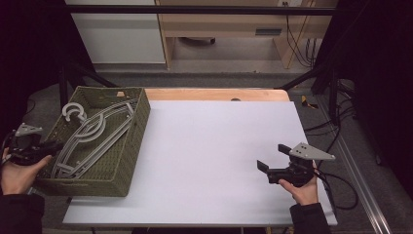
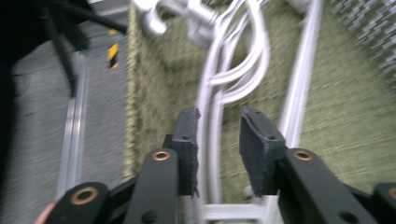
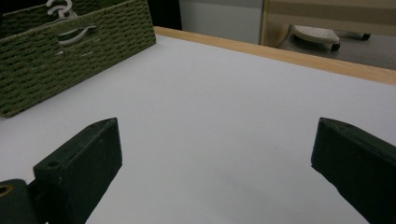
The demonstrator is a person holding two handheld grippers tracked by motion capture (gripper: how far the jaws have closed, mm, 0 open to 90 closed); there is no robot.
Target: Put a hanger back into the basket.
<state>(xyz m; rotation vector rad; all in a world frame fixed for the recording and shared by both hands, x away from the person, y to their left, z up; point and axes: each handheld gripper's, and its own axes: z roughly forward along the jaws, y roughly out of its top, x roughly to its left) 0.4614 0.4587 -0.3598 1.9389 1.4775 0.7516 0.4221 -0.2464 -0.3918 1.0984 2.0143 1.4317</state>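
Grey hangers (image 1: pixel 90 136) are lying inside the woven basket (image 1: pixel 131 146); light, stiff and slick, best pinched on a bar. Left gripper (image 2: pixel 217 140) is straddling one bar, jaws parted narrowly; right gripper (image 1: pixel 274 161) is hovering well beside the basket, gaping wide.

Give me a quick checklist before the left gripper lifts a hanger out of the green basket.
1. Left gripper over the woven green basket: ok.
2. A bar of the pale grey plastic hangers between its jaws: ok.
3. Jaws pressing that bar: not ok, a gap shows on the right side.
4. Only one hanger's bar caught: cannot tell, the bars overlap and blur.
5. Right gripper open over the white table top, away from the basket: ok.
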